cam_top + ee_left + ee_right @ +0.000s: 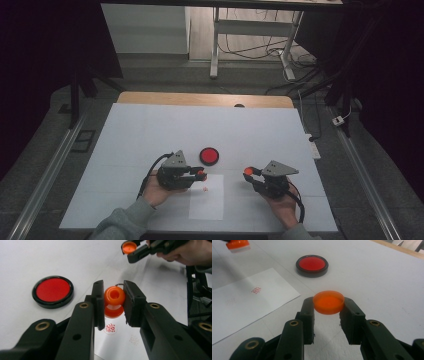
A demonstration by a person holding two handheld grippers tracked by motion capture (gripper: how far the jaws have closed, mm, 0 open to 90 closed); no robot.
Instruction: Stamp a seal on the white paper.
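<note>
On the table, black ink pad (209,156) (red ink inside), uncovered; right gripper (328,305) clamps orange cap (328,302)

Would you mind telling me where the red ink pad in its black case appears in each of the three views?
High view: the ink pad lies just right of centre, between the two grippers and a little beyond them.
Left gripper view: it is at the left, beside the jaws.
Right gripper view: it is at top centre, beyond the jaws.
Shared landmark: the stamped paper sheet, close by the pad in all three.
</note>
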